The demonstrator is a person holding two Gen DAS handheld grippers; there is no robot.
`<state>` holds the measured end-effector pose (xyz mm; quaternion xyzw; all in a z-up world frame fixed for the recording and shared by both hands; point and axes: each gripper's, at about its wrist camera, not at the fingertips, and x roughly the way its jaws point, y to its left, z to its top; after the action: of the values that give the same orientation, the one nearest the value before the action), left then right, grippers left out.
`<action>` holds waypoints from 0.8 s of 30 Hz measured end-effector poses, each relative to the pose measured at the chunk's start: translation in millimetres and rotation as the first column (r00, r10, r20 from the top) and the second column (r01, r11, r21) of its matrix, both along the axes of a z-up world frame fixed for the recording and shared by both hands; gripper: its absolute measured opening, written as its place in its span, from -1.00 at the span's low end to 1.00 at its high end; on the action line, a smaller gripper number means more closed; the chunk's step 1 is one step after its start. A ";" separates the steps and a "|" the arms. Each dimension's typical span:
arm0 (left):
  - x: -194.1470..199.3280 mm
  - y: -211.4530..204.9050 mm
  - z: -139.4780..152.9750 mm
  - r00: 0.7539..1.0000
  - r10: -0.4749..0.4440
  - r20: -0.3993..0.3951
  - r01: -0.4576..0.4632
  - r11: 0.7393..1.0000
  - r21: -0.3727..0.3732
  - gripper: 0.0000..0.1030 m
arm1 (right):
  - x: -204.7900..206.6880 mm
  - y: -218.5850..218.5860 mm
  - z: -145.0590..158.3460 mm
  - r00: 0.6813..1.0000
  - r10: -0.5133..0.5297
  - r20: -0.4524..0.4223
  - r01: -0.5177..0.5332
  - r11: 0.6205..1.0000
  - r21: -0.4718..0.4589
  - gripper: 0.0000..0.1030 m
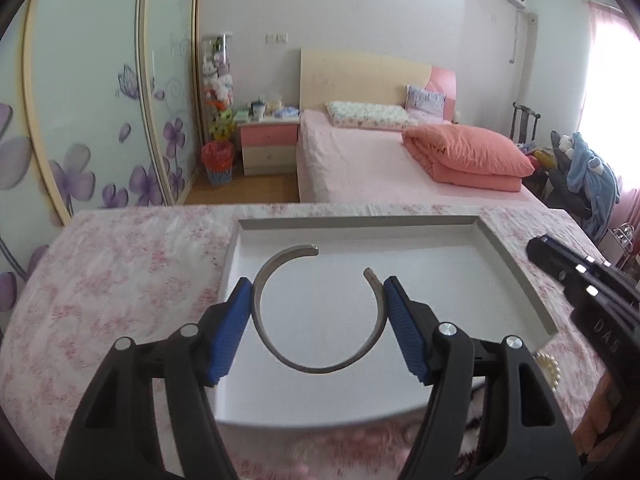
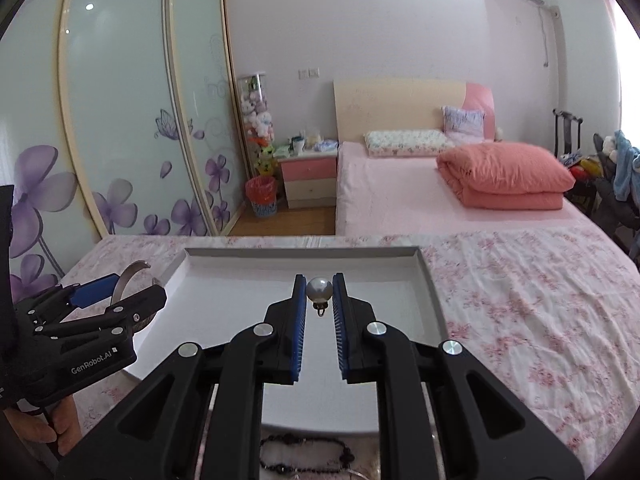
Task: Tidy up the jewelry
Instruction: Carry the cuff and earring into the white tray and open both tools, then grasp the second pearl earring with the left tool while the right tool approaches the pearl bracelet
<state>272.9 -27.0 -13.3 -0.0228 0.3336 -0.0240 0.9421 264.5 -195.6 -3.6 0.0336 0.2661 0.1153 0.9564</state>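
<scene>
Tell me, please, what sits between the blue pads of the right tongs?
A round white pearl pendant with a small metal loop is clamped there, above the shallow white tray; the right wrist view shows it.

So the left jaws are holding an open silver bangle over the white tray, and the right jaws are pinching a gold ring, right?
Not quite. The right gripper pinches a pearl bead with a small metal loop, not a gold ring, as the right wrist view shows. The rest holds: the left gripper grips the open silver bangle over the white tray.
</scene>
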 end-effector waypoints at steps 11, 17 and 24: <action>53.3 -1.4 -38.5 0.992 -0.002 -0.125 0.000 1.000 -0.013 0.27 | 62.6 4.8 -48.7 0.973 0.009 -0.230 -0.002 1.000 0.029 -0.72; 55.6 -2.0 -41.3 0.992 -0.014 -0.124 0.011 1.000 -0.025 0.30 | 62.0 -1.7 -46.7 0.970 0.014 -0.243 0.001 0.998 0.058 -0.43; 46.7 10.4 -26.4 0.996 0.018 -0.086 -0.022 0.999 -0.048 0.37 | 56.6 -12.5 -42.0 0.974 -0.013 -0.227 0.025 0.998 0.054 -0.33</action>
<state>319.6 -16.6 -39.6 -0.0500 0.3726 -0.0217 0.9264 321.1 -208.1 -45.6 0.0761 0.3698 0.1091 0.9195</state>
